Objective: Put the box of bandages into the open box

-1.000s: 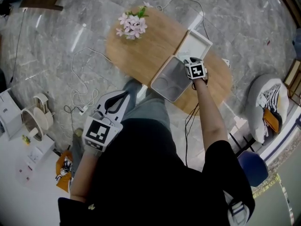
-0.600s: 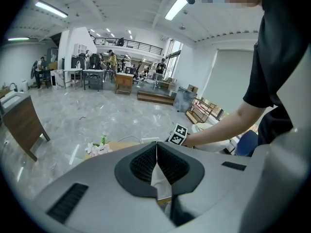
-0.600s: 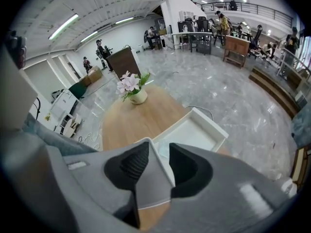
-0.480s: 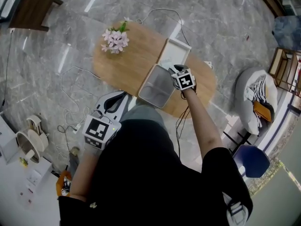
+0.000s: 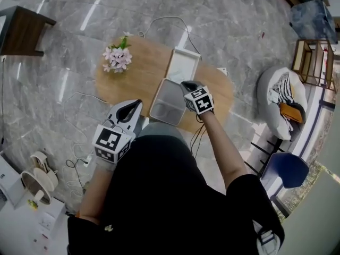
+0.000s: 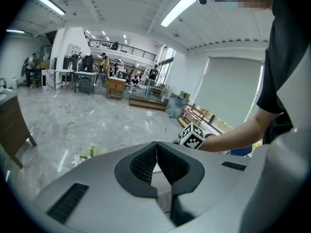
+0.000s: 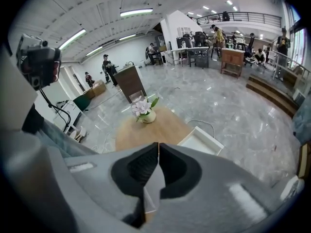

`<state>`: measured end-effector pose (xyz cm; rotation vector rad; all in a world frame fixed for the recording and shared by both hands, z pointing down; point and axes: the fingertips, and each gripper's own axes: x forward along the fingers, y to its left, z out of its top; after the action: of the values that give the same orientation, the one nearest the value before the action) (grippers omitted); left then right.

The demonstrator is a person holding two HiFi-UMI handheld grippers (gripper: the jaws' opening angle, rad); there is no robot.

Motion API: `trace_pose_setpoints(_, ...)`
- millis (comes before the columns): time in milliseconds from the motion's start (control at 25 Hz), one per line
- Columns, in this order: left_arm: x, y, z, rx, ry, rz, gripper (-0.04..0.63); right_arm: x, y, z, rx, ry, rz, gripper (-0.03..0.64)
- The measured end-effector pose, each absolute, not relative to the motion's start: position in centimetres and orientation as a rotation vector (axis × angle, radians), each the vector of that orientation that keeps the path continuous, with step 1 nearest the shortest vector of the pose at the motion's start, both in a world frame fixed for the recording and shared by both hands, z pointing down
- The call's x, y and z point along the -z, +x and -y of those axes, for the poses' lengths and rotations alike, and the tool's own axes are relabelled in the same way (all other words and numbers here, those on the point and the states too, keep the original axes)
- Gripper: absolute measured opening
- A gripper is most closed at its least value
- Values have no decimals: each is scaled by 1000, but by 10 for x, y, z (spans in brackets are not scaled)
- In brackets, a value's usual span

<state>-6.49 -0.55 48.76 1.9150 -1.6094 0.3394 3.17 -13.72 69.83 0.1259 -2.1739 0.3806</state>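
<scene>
1. Head view: a light wooden oval tabletop (image 5: 143, 57) is sitting in the upper middle of the frame on a grey marble floor (image 5: 239, 15). A bunch of pink flowers in a pot (image 5: 117, 59) is standing at its left end. A pale grey rectangular open box (image 5: 164, 102) is lying at the tabletop's lower edge. A shallow white lid (image 5: 183, 65) is lying just above it in the frame. The right gripper (image 5: 186, 84) is hanging over the open box's upper right rim. The left gripper (image 5: 137, 104) is hovering at lower left, beside the box and apart from it. The box's inside is showing only as pale grey, so the box of bandages cannot be made out there.

2. Left gripper view: the left gripper's dark ribbed pads are pressing together at the tips in the lower middle of the frame, with nothing between them. The right gripper's black-and-white marker cube (image 6: 193, 136) is showing just above them, to the right.

3. Right gripper view: the right gripper's jaws have just been closing and are now pressing together, pinching nothing. Above them in the frame, the wooden tabletop is carrying the flowers at its far end and the white lid to the right. The box of bandages is not showing here.
</scene>
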Motion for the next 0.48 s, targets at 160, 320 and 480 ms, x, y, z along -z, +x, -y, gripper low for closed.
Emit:
trace_pose_setpoints(160,-483,-73,17,-321,1945,1595,12,-659,33,132,-414,185,2244,-2)
trace_pose_setpoints(320,-475,-75,28,-308,1993,1570,12,-621,35,124,-426,238,2294,-2)
trace_pose_setpoints(480,-467,-73,36,-305,2063,1533,12,-586,36,121,-425,316,2356,-2)
